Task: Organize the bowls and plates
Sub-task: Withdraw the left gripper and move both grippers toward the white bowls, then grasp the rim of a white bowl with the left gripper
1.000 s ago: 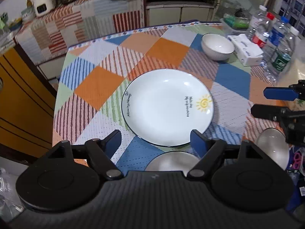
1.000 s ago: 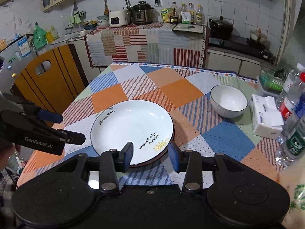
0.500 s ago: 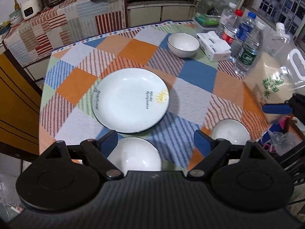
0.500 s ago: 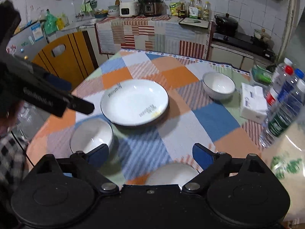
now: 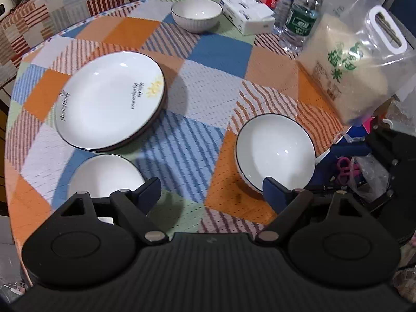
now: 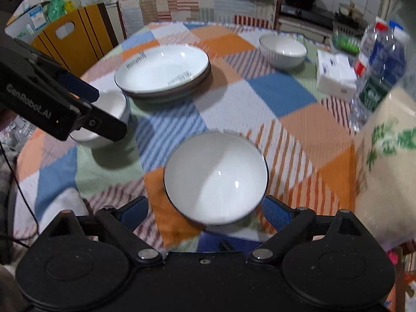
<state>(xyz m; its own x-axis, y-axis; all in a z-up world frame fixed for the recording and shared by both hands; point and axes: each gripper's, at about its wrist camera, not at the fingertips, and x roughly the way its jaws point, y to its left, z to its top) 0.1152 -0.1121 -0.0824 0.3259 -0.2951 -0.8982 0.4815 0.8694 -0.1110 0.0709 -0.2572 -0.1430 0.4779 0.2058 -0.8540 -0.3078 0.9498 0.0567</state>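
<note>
Hovering wide open, empty: right gripper (image 6: 205, 212) over bowl (image 6: 215, 176) at lower center; left gripper (image 5: 212, 191) likewise, prob. above table (image 5: 221, 52).

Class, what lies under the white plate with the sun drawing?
A darker, brown-rimmed plate sits directly beneath the white plate; only its edge shows. Its face and anything lower are covered.

You could read "GenRobot.AI" in grey letters along the side of your left gripper (image 6: 104, 114) in the right wrist view. The rice bag (image 5: 348, 62) carried large green Chinese characters, "稻" and "米". The black lettering on the plate (image 5: 109, 98) was too blurred to read.
</note>
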